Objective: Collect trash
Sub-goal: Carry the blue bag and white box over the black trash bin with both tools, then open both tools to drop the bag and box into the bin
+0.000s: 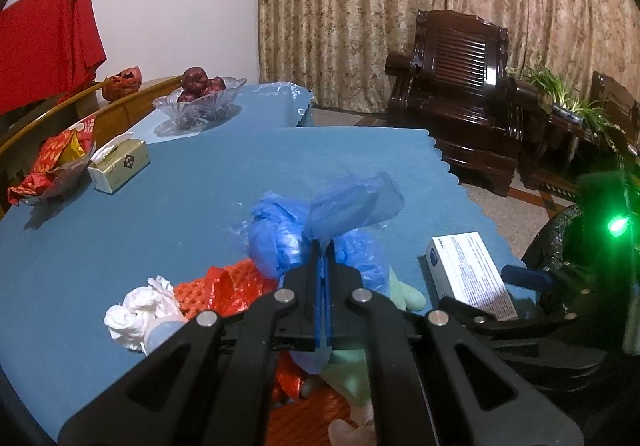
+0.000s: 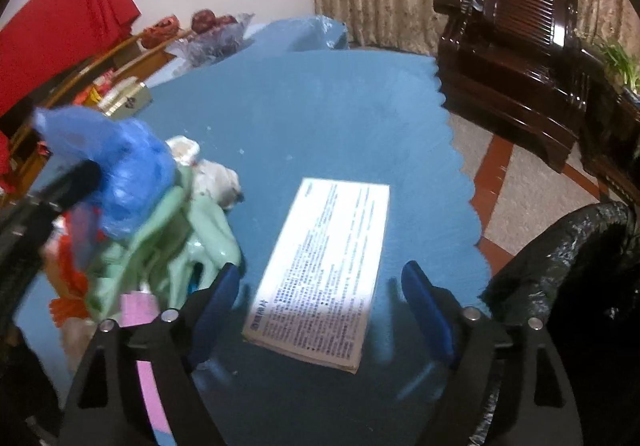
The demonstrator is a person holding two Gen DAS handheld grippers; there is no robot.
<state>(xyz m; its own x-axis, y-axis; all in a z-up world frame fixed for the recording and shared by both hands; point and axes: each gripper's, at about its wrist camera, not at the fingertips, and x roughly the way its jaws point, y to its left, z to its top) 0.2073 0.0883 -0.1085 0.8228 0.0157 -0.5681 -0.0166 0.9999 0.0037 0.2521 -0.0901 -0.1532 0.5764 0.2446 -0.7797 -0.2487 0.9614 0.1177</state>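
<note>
Blue-clothed surface (image 2: 320,105) lies under both my tools. My left tool (image 1: 322,246) is clamped on a blue plastic bag (image 1: 348,205); my right tool (image 2: 320,286) stands apart around the white box (image 2: 324,270). Next, I judge: close, carry to the black bin (image 2: 568,266) at right.

Beige patterned curtains (image 1: 440,5) behind a dark wooden armchair (image 1: 456,101); white wall (image 1: 172,5); tiled floor (image 2: 520,185).

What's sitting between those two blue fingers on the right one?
A white printed box lies flat on the blue tablecloth between the open right hand-held gripper's fingers, untouched, in the right wrist view.
</note>
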